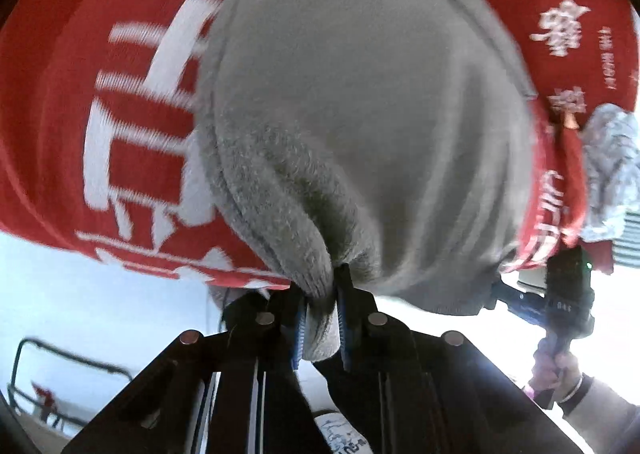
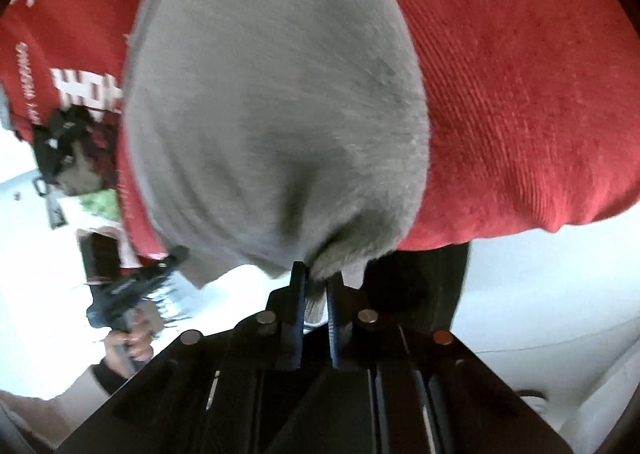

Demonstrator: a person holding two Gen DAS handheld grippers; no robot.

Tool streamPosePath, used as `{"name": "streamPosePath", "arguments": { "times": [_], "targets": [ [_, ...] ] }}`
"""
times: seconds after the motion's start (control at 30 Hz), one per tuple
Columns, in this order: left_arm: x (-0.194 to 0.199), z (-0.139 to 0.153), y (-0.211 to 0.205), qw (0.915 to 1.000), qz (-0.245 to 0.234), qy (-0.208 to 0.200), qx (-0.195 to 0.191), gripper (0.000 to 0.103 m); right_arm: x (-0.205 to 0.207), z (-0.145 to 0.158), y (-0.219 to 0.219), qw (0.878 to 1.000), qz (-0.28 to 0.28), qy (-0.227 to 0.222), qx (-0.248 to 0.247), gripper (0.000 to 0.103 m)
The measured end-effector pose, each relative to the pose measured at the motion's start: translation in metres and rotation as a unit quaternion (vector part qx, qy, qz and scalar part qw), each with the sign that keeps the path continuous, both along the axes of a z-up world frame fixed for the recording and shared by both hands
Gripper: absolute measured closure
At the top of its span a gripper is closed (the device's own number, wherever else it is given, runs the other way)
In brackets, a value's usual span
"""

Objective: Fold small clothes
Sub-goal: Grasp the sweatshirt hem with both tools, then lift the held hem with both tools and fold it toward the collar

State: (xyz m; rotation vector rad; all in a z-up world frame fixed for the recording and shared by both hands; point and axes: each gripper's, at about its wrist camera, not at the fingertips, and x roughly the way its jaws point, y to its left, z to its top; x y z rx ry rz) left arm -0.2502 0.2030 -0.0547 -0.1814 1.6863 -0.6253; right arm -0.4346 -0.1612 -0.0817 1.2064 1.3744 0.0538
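Observation:
A grey knit garment [image 1: 360, 102] fills the middle of both views, stretched between my two grippers and lifted off the red cloth. My left gripper [image 1: 320, 294] is shut on a bunched edge of it, which sticks out between the blue pads [image 1: 344, 330]. My right gripper [image 2: 316, 286] is shut on another bunched edge of the same garment [image 2: 272, 114]. The right gripper shows at the right of the left wrist view [image 1: 560, 294], and the left gripper shows at the left of the right wrist view [image 2: 132, 286], each held by a hand.
A red cloth with white lettering [image 1: 120, 114] covers the table under the garment and also shows in the right wrist view [image 2: 520, 94]. A patterned grey-white cloth [image 1: 612, 166] lies at the right. A black wire rack [image 1: 60, 366] stands at the lower left.

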Motion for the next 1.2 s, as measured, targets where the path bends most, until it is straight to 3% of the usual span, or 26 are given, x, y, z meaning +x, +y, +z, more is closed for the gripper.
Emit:
{"name": "streamPosePath", "arguments": {
  "times": [0.2,0.37,0.5,0.6,0.63,0.67,0.7,0.73,0.8,0.83,0.9,0.93,1.03,1.07,1.1,1.13,1.2],
  "targets": [
    [0.055,0.058,-0.012,0.9974,0.018,-0.039,-0.057,0.088,0.025,0.045,-0.023,0.994,-0.069,-0.075,0.027,0.098],
    [0.115,0.072,-0.027,0.9939,0.043,-0.076,-0.066,0.088,0.085,0.051,-0.046,0.992,-0.071,-0.104,0.021,0.098],
    [0.154,0.073,-0.045,0.9930,0.032,-0.111,-0.025,0.088,0.129,0.058,-0.077,0.989,-0.083,-0.125,0.009,0.100],
    [0.159,0.076,-0.052,0.9890,0.004,-0.146,0.024,0.086,0.156,0.069,-0.090,0.992,-0.046,-0.106,-0.047,0.099],
    [0.157,0.081,-0.054,0.9867,-0.015,-0.157,0.039,0.066,0.163,0.074,-0.088,0.992,-0.017,-0.102,-0.067,0.098],
    [0.151,0.085,-0.060,0.9823,-0.037,-0.174,0.058,0.026,0.169,0.079,-0.081,0.991,0.020,-0.095,-0.095,0.098],
    [0.146,0.090,-0.063,0.9769,-0.050,-0.196,0.070,0.015,0.169,0.082,-0.075,0.988,0.051,-0.088,-0.115,0.095],
    [0.139,0.095,-0.063,0.9710,-0.065,-0.219,0.071,0.014,0.163,0.083,-0.073,0.985,0.083,-0.080,-0.132,0.089],
    [0.124,0.098,-0.068,0.9663,-0.131,-0.214,0.057,0.014,0.159,0.084,-0.054,0.974,0.146,-0.065,-0.159,0.037],
    [0.118,0.099,-0.073,0.9621,-0.155,-0.217,0.057,0.014,0.156,0.083,-0.047,0.970,0.169,-0.064,-0.165,0.035],
    [0.098,0.101,-0.086,0.9460,-0.231,-0.223,0.046,0.014,0.149,0.080,-0.029,0.961,0.208,-0.058,-0.171,0.035],
    [0.086,0.103,-0.093,0.9338,-0.274,-0.227,0.040,0.014,0.147,0.079,-0.024,0.959,0.218,-0.055,-0.172,0.035],
    [0.048,0.105,-0.117,0.8747,-0.411,-0.256,0.030,0.014,0.149,0.077,-0.010,0.953,0.238,-0.049,-0.183,0.035],
    [0.033,0.104,-0.124,0.8443,-0.464,-0.268,0.024,0.014,0.150,0.076,-0.005,0.950,0.245,-0.048,-0.190,0.035],
    [0.024,0.103,-0.130,0.8280,-0.491,-0.271,0.020,0.014,0.150,0.075,-0.002,0.947,0.251,-0.047,-0.193,0.035],
    [0.015,0.100,-0.137,0.8057,-0.527,-0.270,0.014,0.014,0.145,0.073,-0.002,0.945,0.257,-0.047,-0.196,0.035],
    [0.006,0.091,-0.148,0.7777,-0.571,-0.263,0.007,0.014,0.149,0.072,0.002,0.940,0.271,-0.046,-0.204,0.035]
  ]
}}
